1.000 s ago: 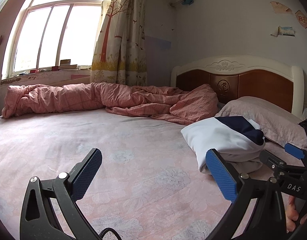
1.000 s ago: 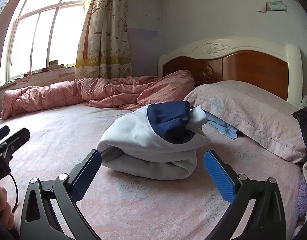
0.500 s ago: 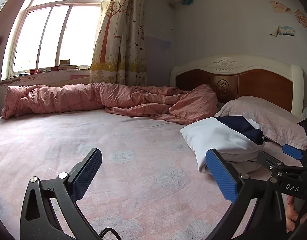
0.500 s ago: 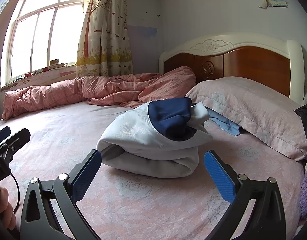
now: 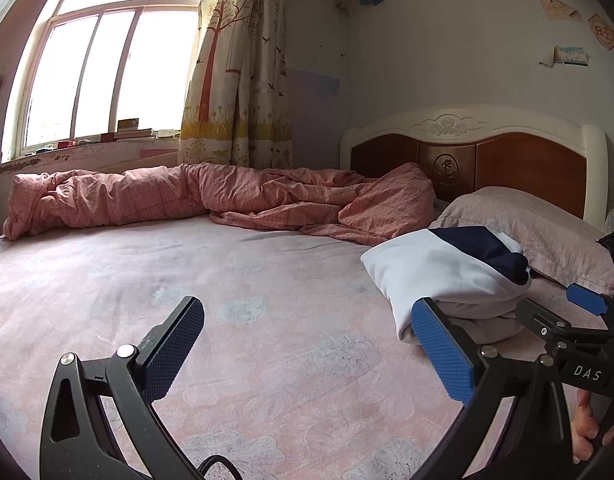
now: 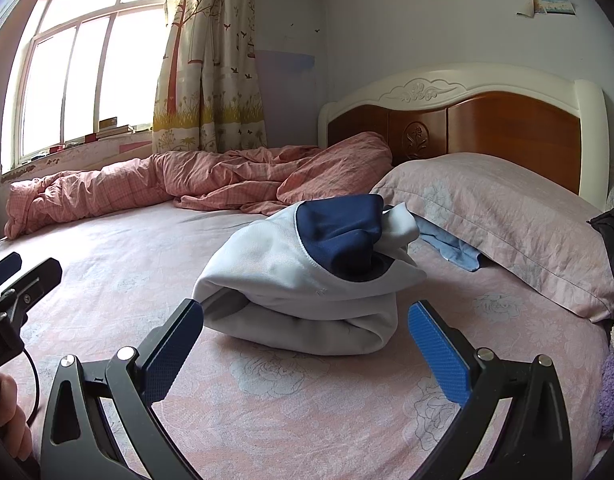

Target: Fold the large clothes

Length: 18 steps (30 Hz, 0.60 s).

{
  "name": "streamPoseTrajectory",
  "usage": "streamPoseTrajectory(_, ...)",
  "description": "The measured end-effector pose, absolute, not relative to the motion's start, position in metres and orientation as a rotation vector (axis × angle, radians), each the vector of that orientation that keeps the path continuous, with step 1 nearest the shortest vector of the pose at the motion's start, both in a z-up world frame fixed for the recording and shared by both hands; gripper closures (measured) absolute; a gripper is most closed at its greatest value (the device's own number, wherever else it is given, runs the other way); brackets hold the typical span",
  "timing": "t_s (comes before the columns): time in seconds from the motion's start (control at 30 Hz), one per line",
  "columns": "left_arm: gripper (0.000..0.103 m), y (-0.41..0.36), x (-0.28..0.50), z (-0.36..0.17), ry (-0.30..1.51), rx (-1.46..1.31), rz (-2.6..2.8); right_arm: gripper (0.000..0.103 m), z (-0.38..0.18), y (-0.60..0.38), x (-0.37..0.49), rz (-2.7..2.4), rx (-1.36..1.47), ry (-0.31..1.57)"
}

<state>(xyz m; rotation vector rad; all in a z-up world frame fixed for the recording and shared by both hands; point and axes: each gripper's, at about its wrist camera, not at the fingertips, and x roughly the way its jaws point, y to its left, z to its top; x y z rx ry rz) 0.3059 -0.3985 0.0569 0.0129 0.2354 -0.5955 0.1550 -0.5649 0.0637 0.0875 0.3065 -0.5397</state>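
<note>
A folded white garment with a navy panel (image 6: 307, 276) lies bundled on the pink floral bed sheet (image 6: 291, 396), just in front of the pillow. My right gripper (image 6: 305, 342) hovers open right before it, blue pads spread on either side, nothing held. In the left wrist view the same garment (image 5: 447, 276) sits at the right, beyond the right-hand pad. My left gripper (image 5: 307, 346) is open over bare sheet (image 5: 243, 280), holding nothing. The other gripper's tip (image 5: 587, 300) shows at the right edge there.
A rumpled pink duvet (image 5: 211, 200) runs along the far side under the window. A pink pillow (image 6: 503, 216) leans at the wooden headboard (image 6: 467, 128), with a blue cloth (image 6: 451, 246) tucked under it. Dark clothing (image 6: 611, 240) lies at the right edge.
My right gripper has eased slightly closer to the folded garment and tilted down a little. The left gripper has hardly moved. Both stay open.
</note>
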Motion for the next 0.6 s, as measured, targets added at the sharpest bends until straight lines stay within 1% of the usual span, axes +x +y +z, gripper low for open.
streamPoseTrajectory(0.6, 0.000, -0.4009, 0.3050, 0.0570, 0.240, 0.029, -0.604, 0.000, 0.0626, -0.5647, 0.1554, -0.537, 0.090, 0.309)
